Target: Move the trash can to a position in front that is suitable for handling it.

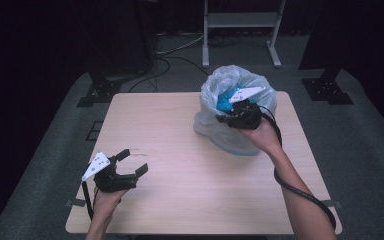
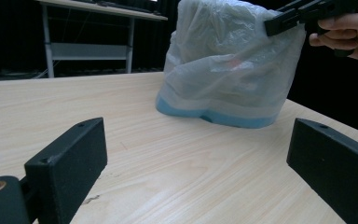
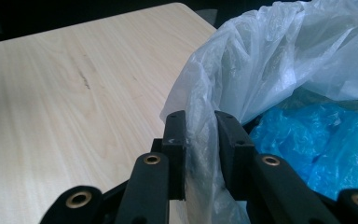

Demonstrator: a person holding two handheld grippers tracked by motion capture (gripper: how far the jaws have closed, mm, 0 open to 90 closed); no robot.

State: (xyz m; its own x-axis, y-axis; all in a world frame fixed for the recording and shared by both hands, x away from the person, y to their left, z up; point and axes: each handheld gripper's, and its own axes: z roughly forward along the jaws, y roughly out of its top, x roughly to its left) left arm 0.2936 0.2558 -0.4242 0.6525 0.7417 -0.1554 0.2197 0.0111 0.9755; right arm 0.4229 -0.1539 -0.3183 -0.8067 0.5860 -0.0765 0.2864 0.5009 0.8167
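Note:
A translucent white plastic bag (image 1: 211, 92) stands open-mouthed on the far right part of the wooden table (image 1: 180, 145), with crumpled blue plastic (image 1: 225, 101) inside. My right gripper (image 1: 223, 119) is at the bag's near rim, and in the right gripper view its jaws (image 3: 200, 140) are shut on a fold of the bag's wall (image 3: 261, 60), beside the blue plastic (image 3: 317, 140). My left gripper (image 1: 134, 161) hovers near the table's front left, open and holding nothing. In the left gripper view its jaws (image 2: 196, 158) stand wide, facing the bag (image 2: 223, 70) and the right gripper (image 2: 284, 18).
A white metal frame (image 1: 240, 20) stands on the floor behind the table, with dark stands (image 1: 100, 90) and cables (image 1: 175, 50) around it. The table's right edge runs close to the bag. Bare tabletop lies between the two grippers.

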